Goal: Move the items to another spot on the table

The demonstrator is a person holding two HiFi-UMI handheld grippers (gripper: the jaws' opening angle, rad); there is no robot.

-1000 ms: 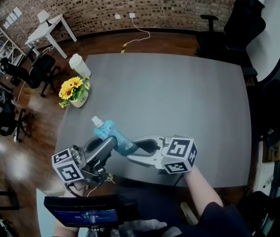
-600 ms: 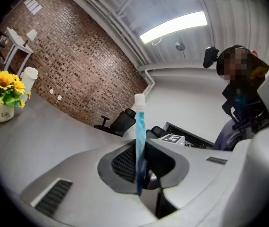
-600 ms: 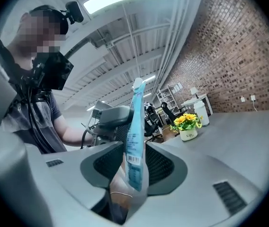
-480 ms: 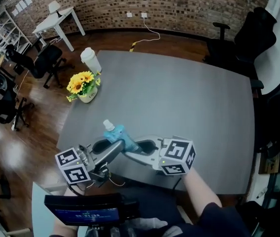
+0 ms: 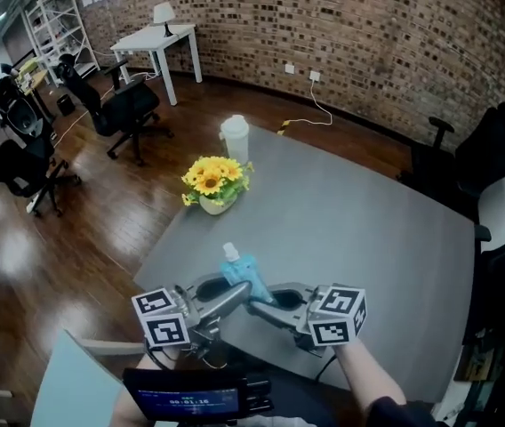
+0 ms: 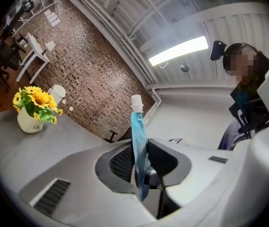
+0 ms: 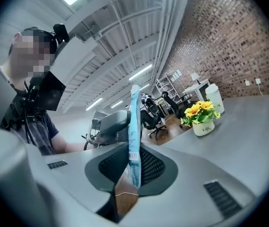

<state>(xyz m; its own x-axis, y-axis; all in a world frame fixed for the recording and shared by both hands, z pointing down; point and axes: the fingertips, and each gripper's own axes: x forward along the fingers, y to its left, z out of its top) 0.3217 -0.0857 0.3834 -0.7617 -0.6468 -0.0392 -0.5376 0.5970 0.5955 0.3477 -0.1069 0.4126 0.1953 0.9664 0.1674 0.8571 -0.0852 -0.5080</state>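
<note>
Now near the table's (image 5: 368,229) front edge, left gripper's (image 5: 235,296) jaws easing, right gripper's (image 5: 266,299) closing, both pinch the pouch (image 5: 245,272)

Meeting nose to nose at six o'clock; just loosening left gripper (image 5: 237,295) jaws round the blue spouted plastic pouch (image 5: 245,271), just closing right gripper (image 5: 258,295) jaws onto it.

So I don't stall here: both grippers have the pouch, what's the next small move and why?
Probably finish opening the left gripper and draw it back. Its jaws have just been opening and the right gripper's closing, both with the pouch between them, near the table's near edge, so the right looks set to carry it.
</note>
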